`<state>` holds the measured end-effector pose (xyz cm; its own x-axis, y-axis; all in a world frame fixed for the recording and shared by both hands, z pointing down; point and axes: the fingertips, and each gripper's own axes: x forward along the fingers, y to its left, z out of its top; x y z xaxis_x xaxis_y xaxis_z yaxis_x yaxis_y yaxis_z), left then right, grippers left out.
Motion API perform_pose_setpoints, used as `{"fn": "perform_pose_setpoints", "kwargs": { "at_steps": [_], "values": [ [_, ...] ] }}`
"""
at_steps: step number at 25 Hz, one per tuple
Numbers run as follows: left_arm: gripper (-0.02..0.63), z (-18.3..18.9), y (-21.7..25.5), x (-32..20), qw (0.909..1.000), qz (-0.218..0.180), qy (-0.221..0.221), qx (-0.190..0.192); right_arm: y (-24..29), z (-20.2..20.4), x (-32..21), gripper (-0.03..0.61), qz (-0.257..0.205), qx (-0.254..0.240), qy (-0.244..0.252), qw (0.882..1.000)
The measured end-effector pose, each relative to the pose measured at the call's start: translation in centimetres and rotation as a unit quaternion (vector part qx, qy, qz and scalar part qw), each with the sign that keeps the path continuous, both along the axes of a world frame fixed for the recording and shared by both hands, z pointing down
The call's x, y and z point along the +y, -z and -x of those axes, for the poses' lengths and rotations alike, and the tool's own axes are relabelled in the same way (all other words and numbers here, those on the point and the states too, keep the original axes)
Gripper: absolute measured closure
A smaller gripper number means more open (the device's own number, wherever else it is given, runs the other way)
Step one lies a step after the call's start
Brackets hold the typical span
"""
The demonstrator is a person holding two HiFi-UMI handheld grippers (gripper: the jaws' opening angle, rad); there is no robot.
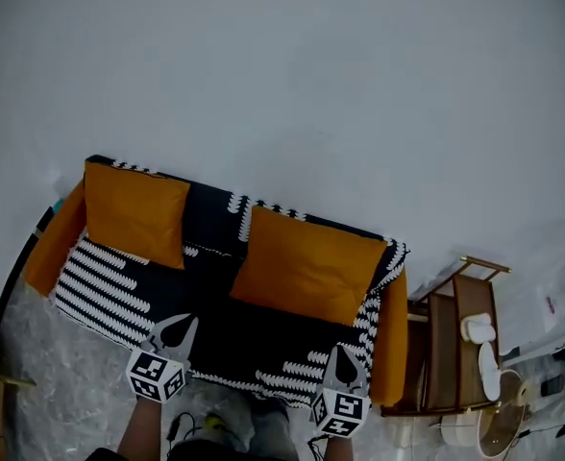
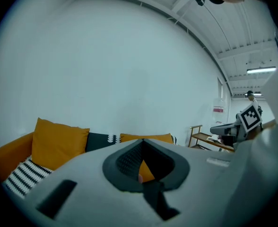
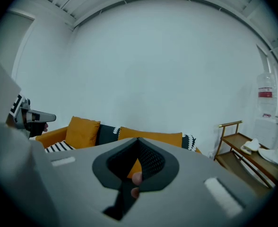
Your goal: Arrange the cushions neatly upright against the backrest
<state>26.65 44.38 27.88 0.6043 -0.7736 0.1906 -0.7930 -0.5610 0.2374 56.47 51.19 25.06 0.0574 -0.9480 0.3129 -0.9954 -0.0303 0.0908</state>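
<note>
White wall (image 1: 311,84) backs the sofa (image 1: 215,334); wooden rack (image 1: 451,344) at its three o'clock; my left gripper (image 1: 178,325) and right gripper (image 1: 348,359) are closed, empty.

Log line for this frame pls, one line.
left tool: shut, empty | right tool: shut, empty | left cushion: against backrest | right cushion: against backrest

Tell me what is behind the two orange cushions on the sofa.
The left cushion and right cushion lean on the backrest, draped in a black-and-white throw. Behind the sofa is a white wall. The backrest right behind each cushion is covered.
</note>
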Motion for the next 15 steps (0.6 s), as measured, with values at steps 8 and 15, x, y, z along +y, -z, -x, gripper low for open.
{"fn": "perform_pose_setpoints", "kwargs": {
  "at_steps": [8, 15],
  "values": [
    [0.615, -0.6, 3.3, 2.0, 0.9999, -0.003, -0.008, -0.012, 3.9, -0.3, 1.9, 0.566, -0.007, 0.011, 0.011, 1.000],
    [0.615, -2.2, 5.6, 2.5, 0.9998, -0.006, 0.016, 0.005, 5.8, -2.1, 2.6, 0.566, -0.008, -0.002, 0.026, 1.000]
  ]
}}
